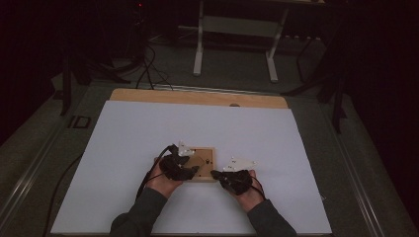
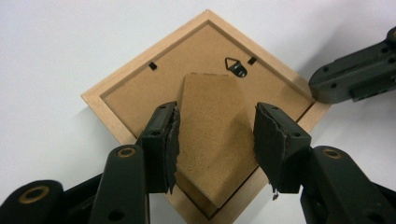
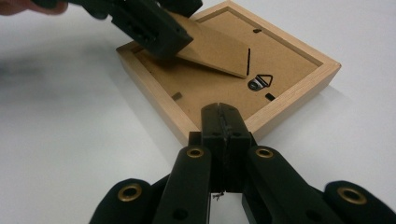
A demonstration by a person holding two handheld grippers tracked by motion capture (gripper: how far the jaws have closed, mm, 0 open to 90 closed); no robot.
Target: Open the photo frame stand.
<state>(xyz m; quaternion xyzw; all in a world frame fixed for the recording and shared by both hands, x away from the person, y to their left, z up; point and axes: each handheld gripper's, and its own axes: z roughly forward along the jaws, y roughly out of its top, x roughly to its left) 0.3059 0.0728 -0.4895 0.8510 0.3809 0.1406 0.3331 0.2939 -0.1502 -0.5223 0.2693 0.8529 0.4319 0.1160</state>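
Frame: we see a small wooden picture frame lying face down on the white tabletop, near the middle and toward the person's side, its brown backing board turned up.
Stand: the frame's cardboard easel stand is lifted at an angle off the backing (in the right gripper view its free end hangs clear above the board).
Hanger: a small metal hanging loop sits on the backing just beyond the stand's tip, with small dark tabs along the inner edge.
Left gripper: we find the left gripper over the frame's left part, its jaws set on either side of the stand; the left pad lies against the stand's edge, and at the right pad we cannot tell contact from a thin gap.
Right gripper: the right gripper has its jaws pressed together with nothing between them, their tips resting on the frame's wooden rim at its near right edge.
Hands: both hands enter from the bottom of the high view, in dark sleeves.
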